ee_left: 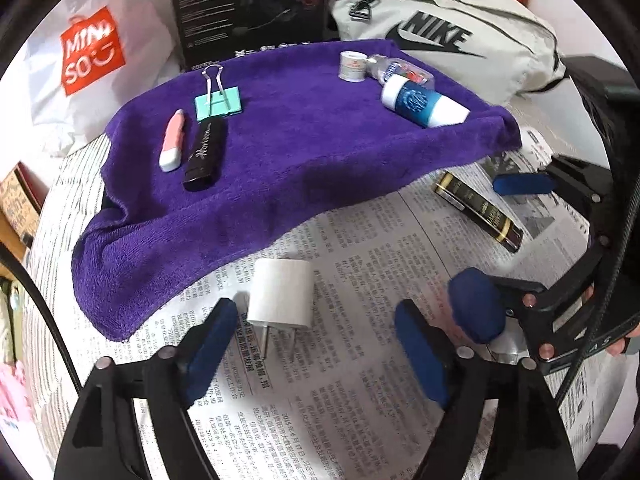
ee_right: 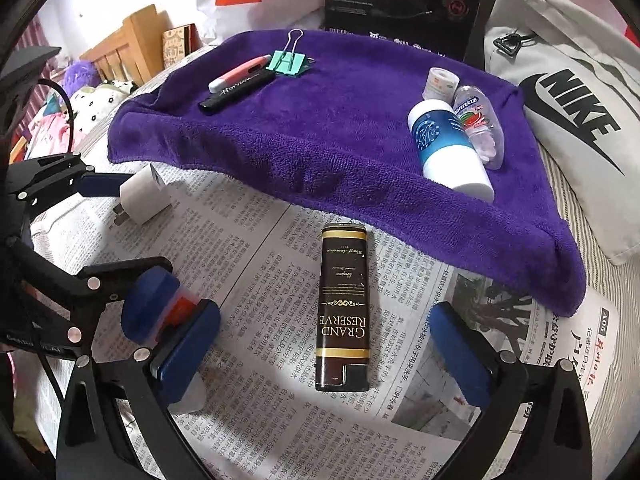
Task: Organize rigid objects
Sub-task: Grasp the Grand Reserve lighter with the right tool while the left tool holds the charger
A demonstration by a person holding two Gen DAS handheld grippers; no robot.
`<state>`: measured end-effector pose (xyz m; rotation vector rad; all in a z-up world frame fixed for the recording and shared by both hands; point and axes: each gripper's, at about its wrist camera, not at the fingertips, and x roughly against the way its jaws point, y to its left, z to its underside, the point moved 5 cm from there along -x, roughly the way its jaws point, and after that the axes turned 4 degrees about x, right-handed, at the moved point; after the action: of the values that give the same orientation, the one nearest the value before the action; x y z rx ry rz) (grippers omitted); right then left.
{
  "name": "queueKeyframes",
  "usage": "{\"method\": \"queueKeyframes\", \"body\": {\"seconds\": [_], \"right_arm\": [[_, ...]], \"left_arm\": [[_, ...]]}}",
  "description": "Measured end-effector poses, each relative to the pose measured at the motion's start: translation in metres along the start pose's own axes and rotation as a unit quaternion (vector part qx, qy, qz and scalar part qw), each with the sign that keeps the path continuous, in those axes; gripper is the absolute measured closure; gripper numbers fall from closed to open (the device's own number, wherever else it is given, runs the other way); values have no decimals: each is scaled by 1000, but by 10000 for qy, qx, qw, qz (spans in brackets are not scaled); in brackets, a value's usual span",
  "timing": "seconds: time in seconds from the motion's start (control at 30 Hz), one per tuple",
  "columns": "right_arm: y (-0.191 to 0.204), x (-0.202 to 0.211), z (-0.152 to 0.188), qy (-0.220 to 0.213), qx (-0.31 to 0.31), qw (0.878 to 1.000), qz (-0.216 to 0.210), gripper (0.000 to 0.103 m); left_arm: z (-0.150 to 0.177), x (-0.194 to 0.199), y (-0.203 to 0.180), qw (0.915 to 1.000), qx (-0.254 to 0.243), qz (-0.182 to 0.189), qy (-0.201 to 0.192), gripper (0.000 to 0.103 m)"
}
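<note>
Now, with both sets of tongs spread wide, the left tongs (ee_left: 316,344) should straddle the white cube-shaped plug adapter (ee_left: 281,299) on the near newspaper (ee_left: 360,400), while the right tongs (ee_right: 324,346) bracket the black-and-gold rectangular lighter (ee_right: 344,308), near the purple towel (ee_left: 280,152).

1. The charger plug (ee_left: 280,294) lies on the newspaper (ee_left: 360,400), just ahead between the left gripper's (ee_left: 320,344) fingers.
2. The towel (ee_left: 280,152) spreads beyond it.
3. The lighter (ee_right: 344,308) lies ahead between the right gripper's (ee_right: 332,352) fingers.
</note>
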<state>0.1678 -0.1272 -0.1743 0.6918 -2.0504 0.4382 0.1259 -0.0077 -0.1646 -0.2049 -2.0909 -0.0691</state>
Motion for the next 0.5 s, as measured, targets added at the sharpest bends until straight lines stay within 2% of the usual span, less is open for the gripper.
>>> {"method": "queueKeyframes", "body": {"seconds": [0.03, 0.17, 0.5], "right_arm": [[0, 0, 0, -28, 12, 10000, 1, 0], [1, 2, 3, -199, 47, 9998, 8, 0], [1, 4, 5, -290, -31, 9996, 46, 0]], "left_arm": [[0, 0, 0, 10000, -15, -8, -13, 21], [1, -6, 5, 9998, 124, -136, -12, 0], [3, -4, 5, 9996, 154, -138, -183, 0]]}}
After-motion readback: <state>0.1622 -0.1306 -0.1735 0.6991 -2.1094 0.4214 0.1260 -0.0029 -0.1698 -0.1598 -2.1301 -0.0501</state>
